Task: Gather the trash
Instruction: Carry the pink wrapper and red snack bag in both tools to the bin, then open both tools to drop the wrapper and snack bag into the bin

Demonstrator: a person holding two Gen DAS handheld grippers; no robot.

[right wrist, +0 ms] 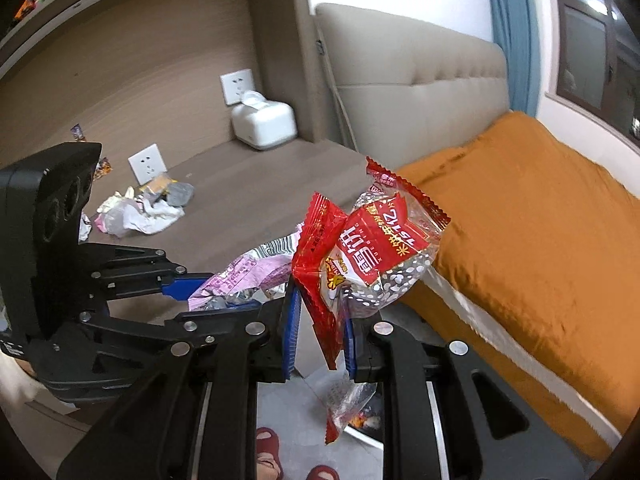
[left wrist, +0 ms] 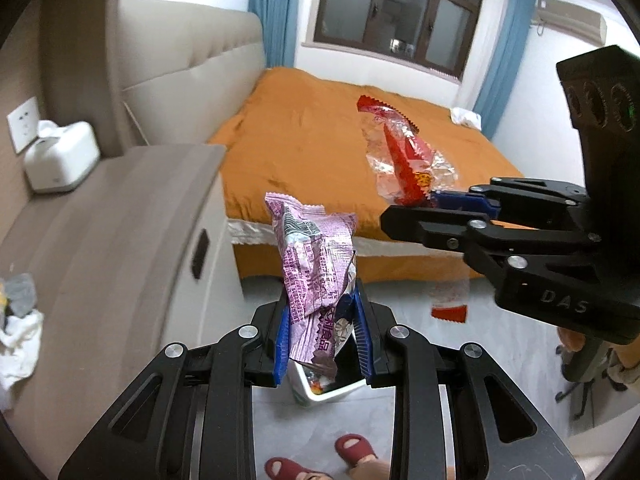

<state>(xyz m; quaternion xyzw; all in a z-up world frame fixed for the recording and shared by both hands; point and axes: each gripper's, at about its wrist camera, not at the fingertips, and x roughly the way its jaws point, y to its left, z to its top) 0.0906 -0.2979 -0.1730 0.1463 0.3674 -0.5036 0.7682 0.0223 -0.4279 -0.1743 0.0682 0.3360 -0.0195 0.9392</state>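
Left wrist view: the left gripper (left wrist: 322, 332) is closed on a crumpled purple wrapper (left wrist: 314, 264). Both blue pads (left wrist: 282, 344) press its lower part, and the rest stands up above the fingers. Directly below the fingers, on the grey floor, stands a white trash bin (left wrist: 320, 394) with scraps inside. The right gripper (left wrist: 436, 204) enters from the right edge, clamped on a red-and-clear wrapper (left wrist: 404, 156) that shows against the orange bed (left wrist: 304, 148). A further red scrap (left wrist: 450, 312) lies on the floor near the bed. At left, a desk (left wrist: 120, 232) carries a white tissue box (left wrist: 60, 158) and, at its near edge, crumpled white paper (left wrist: 18, 340). Red slippers (left wrist: 354, 448) on the person's feet show at the bottom.

Right wrist view: the right gripper (right wrist: 320, 328) is fully closed on the red-and-clear wrapper (right wrist: 372, 248), which fans out above the fingers and hangs a tail below them. The left gripper (right wrist: 192, 292) comes in from the left, gripping the purple wrapper (right wrist: 248, 272). The rim of the bin (right wrist: 364, 438) shows below the right fingers. On the desk (right wrist: 260, 184) behind, a trash pile (right wrist: 140, 208) of paper and wrappers lies near a wall socket (right wrist: 148, 168). The tissue box (right wrist: 264, 124) stands further back, beside the headboard (right wrist: 420, 92). The bed (right wrist: 540, 220) fills the right side
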